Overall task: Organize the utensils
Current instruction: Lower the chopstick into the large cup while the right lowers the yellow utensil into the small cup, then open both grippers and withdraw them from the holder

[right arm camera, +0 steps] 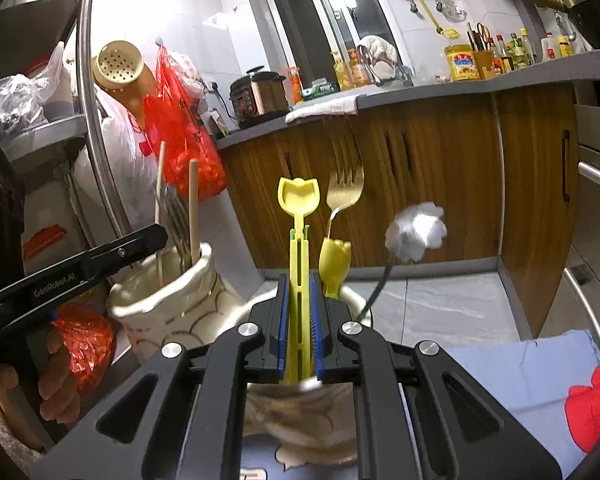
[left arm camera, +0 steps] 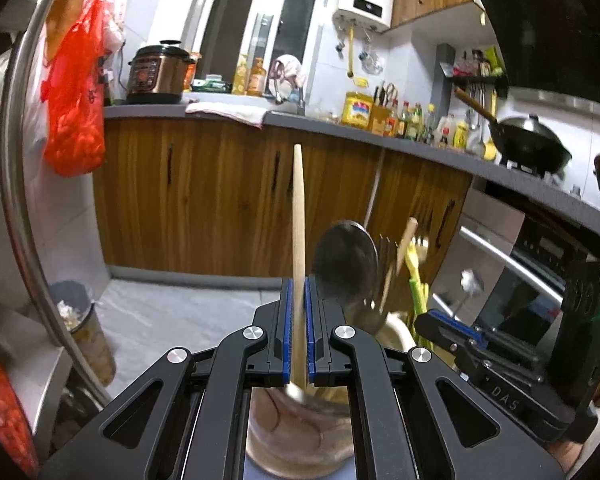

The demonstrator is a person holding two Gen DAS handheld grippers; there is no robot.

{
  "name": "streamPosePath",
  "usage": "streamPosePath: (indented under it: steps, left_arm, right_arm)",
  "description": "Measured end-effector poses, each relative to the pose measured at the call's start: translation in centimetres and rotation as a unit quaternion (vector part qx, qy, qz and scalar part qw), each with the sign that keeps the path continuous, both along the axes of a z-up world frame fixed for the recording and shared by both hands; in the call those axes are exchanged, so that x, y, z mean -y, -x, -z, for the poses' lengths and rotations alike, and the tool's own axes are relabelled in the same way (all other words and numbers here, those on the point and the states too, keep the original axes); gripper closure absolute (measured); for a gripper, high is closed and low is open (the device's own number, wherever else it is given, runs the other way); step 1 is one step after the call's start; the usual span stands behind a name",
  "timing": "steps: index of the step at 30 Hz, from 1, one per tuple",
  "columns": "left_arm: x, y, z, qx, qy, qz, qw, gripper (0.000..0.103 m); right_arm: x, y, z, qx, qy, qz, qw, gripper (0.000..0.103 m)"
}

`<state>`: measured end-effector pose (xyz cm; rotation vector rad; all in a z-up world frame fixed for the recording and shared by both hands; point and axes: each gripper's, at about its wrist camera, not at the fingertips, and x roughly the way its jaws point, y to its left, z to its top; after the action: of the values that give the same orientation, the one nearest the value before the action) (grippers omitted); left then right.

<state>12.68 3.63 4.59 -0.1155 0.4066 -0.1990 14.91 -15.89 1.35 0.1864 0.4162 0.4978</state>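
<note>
My left gripper is shut on a pale wooden stick-like utensil that stands upright above a cream ceramic holder below the jaws. A large metal spoon and a dark fork stand just to its right. My right gripper is shut on a yellow plastic spoon held upright over a second holder. A gold fork with a yellow handle and a blurred metal spoon stand beside it. The left gripper shows at the cream holder with wooden sticks.
Wooden cabinets under a grey counter run across the back. A pressure cooker, bottles and a wok sit on it. A red bag hangs left by a steel rail. A bin stands on the floor.
</note>
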Motion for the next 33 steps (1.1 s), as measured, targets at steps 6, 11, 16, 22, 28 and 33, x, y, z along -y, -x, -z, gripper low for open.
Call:
streamPosePath:
  steps: [6, 11, 16, 22, 28, 33]
  left_arm:
    - [0.5, 0.4, 0.0, -0.031, -0.013, 0.006, 0.9994, 0.097]
    - [1.0, 0.8, -0.3, -0.053, -0.027, 0.01, 0.9982, 0.097]
    - [1.1, 1.0, -0.3, -0.055, -0.03, 0.012, 0.9979, 0.095]
    - [1.2, 1.2, -0.4, -0.054, -0.033, 0.011, 0.9979, 0.088]
    - [1.2, 1.5, -0.7, -0.052, -0.033, 0.011, 0.9981, 0.074]
    - [1.1, 2.1, -1.0, -0.05, -0.035, 0.009, 0.9981, 0.066]
  right_arm:
    - [-0.2, 0.5, 0.0, -0.023, 0.017, -0.001, 1.0, 0.093]
    - [-0.7, 0.5, -0.3, -0.043, 0.032, -0.011, 0.999, 0.093]
    - [-1.4, 0.4, -0.4, -0.048, 0.048, -0.015, 0.998, 0.093]
    - [-1.5, 0.2, -0.6, -0.053, 0.045, -0.021, 0.997, 0.089]
    - [-1.2, 0.6, -1.0, -0.054, 0.041, -0.022, 0.997, 0.067]
    - [-0.7, 1.6, -1.5, -0.051, 0.04, -0.022, 0.998, 0.062]
